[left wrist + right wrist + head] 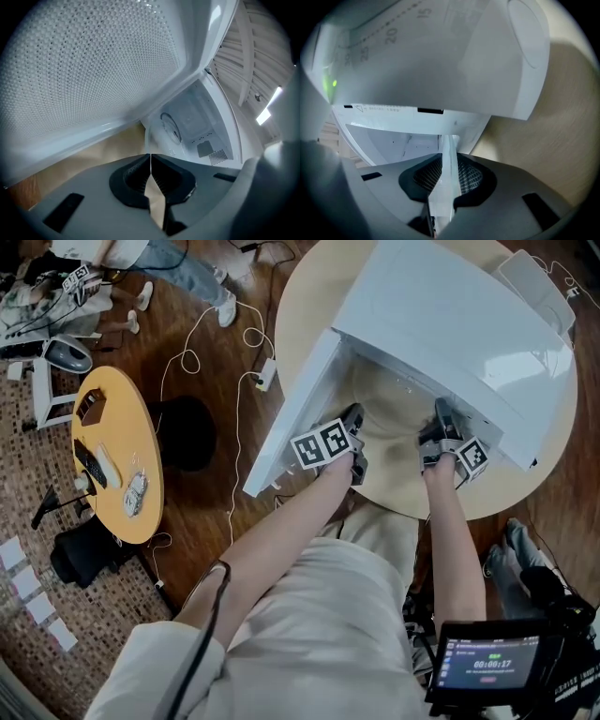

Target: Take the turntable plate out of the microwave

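**Grip state.** The right gripper [449,174] is clamped on the plate [451,143]. Both ribbed pads [471,176] bear on the clear rim, which runs edge-on between them. The left gripper [150,168] is clenched on nothing: its jaws meet, and only the table [157,206] shows through the gap below them.

**Plate location.** The held rim sits at the mouth of the microwave [450,324], just under the control panel [440,61], and the glass runs on towards the cavity behind it. The plate is hard to make out in the head view, so how much of it remains inside cannot be told. The door [295,409] stands open beside the left gripper.

**Handling, as judged.**
- The plate is glass: stiff, fairly heavy for its thickness, smooth and brittle.
- It will not flex, so a rim grip carries the whole disc, but a one-sided grip lets the far edge sag and twist in the pads.
- Take hold on the rim only, pads flat above and below.
- A second grip on the opposite rim, by the left gripper, would level the load.
- Keep the plate horizontal and clear of the cavity sill and door. A knock or a slip onto the table risks chipping or breakage.
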Motion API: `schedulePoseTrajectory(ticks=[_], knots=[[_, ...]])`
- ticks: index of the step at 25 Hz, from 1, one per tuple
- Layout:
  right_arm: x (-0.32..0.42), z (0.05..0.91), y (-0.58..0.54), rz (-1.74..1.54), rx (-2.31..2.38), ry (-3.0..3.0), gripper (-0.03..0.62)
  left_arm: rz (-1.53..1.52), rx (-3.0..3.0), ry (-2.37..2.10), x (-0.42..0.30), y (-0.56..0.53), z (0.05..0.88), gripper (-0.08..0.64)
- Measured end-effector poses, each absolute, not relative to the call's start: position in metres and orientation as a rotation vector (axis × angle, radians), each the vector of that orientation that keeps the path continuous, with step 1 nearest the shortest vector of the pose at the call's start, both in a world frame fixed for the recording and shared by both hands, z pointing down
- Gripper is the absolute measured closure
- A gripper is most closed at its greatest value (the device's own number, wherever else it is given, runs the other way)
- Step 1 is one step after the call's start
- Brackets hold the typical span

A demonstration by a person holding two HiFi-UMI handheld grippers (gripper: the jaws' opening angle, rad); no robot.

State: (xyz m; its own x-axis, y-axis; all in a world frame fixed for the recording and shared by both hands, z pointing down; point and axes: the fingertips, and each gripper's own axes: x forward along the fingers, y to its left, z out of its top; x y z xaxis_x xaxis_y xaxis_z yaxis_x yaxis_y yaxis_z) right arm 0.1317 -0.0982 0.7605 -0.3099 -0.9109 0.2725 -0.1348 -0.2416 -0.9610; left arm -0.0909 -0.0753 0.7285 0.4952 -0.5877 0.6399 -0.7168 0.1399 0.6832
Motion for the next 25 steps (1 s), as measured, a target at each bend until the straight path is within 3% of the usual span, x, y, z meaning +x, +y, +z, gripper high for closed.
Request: schedulePoseTrajectory(ticks=[13, 25], knots=[[0.126, 0.758, -0.089, -1.627, -1.174, 1.316, 0.561, 0.138, 1.542, -1.179, -0.099, -0.072, 0.729, 0.542], [0.13, 0.741, -0.077, -1.566, -1.118, 1.383, 0.561, 0.108, 1.578, -1.129, -0.094, -0.073, 0.728, 0.517]])
